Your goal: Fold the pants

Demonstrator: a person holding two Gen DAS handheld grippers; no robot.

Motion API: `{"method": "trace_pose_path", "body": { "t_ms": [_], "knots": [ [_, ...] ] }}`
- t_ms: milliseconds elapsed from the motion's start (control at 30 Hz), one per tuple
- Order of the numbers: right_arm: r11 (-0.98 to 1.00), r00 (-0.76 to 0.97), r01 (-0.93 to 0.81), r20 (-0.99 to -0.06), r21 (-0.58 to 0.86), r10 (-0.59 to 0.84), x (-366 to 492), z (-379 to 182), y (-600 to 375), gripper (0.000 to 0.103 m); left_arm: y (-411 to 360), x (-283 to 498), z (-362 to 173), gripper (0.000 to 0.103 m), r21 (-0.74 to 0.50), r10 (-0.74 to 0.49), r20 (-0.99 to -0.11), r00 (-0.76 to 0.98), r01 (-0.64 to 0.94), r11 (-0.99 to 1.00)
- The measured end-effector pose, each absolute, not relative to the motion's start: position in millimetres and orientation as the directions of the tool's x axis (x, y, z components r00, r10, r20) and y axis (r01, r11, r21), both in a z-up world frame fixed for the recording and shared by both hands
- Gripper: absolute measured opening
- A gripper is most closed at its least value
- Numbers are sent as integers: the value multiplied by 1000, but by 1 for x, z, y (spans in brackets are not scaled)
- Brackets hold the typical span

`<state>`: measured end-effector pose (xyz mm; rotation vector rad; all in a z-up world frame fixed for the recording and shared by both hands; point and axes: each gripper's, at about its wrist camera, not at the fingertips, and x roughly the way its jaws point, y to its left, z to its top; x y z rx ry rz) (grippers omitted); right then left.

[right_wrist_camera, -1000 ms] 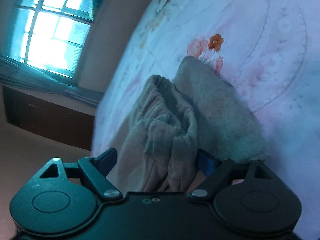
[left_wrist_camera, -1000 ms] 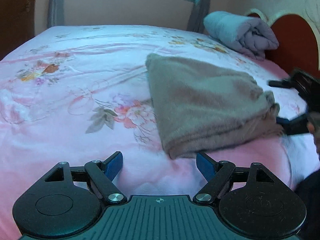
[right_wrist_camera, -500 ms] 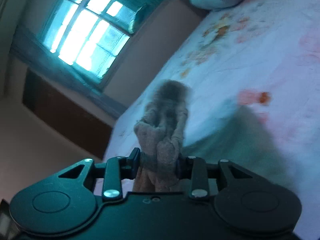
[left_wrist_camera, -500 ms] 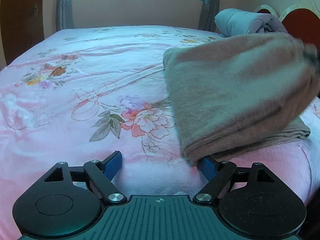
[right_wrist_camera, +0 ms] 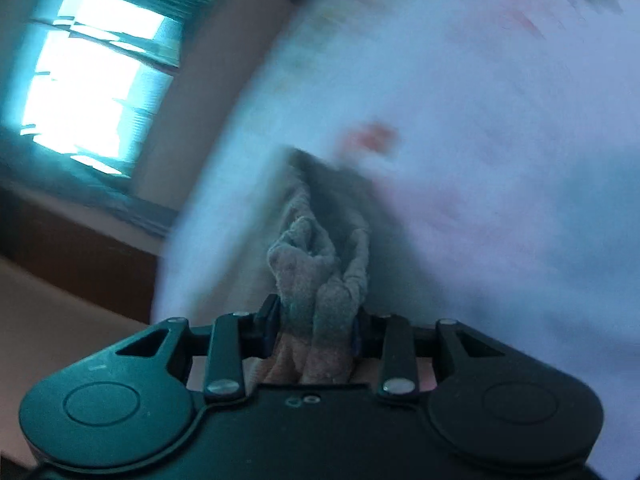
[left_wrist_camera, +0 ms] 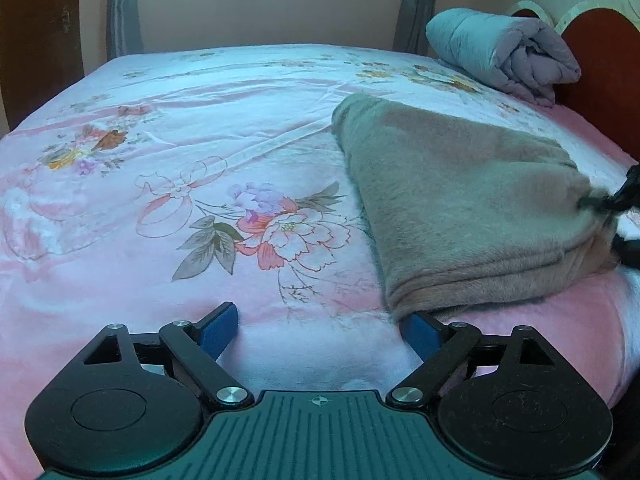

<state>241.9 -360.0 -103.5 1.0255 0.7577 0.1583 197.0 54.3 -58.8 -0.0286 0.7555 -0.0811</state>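
1. Left wrist view: the pants (left_wrist_camera: pixel 460 208) lie folded into a thick brownish-grey stack on the right half of the frame. Their long axis runs from the lower middle up toward the centre right. They sit on the pink floral bed sheet (left_wrist_camera: pixel 160 184).
2. Same view: the left gripper (left_wrist_camera: pixel 320 326) has its jaws wide apart, and they've just been opening a bit further. Nothing is between them but sheet. The near corner of the pants lies right at the right-hand blue pad (left_wrist_camera: pixel 420 330), possibly brushing it, so the stack is up and to the right of the jaws.
3. Same view: the right gripper (left_wrist_camera: pixel 608 200) pokes in at the right edge, pinching the far end of the stack. A rolled grey quilt (left_wrist_camera: pixel 504 56) sits upper right by the red headboard (left_wrist_camera: pixel 592 52), well clear. Nothing blocks the left jaws.
4. Right wrist view, pretty blurry: the right gripper (right_wrist_camera: pixel 316 330) is clamped on a bunched wad of the pants (right_wrist_camera: pixel 316 276), jaws narrow with fabric squeezed between. The window (right_wrist_camera: pixel 92 80) glows upper left.
5. Judgement: the right hand is doing the carrying, and the left is nearer the free corner.
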Motion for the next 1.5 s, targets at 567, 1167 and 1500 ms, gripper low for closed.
{"method": "trace_pose_path", "body": {
  "t_ms": [567,1167,1500],
  "knots": [
    [612,800,-52,-334,789,498,231,-35,-398,74,95,211,-17,103,-322,-175,-568,804,-21,946],
    [544,658,58,-442,837,609,270,-103,-400,81,74,323,-74,103,-552,-468,-649,599,52,832],
    [477,552,4,-399,879,732,308,-104,-399,85,91,373,-93,103,-691,-610,-581,538,69,719]
  ]
}}
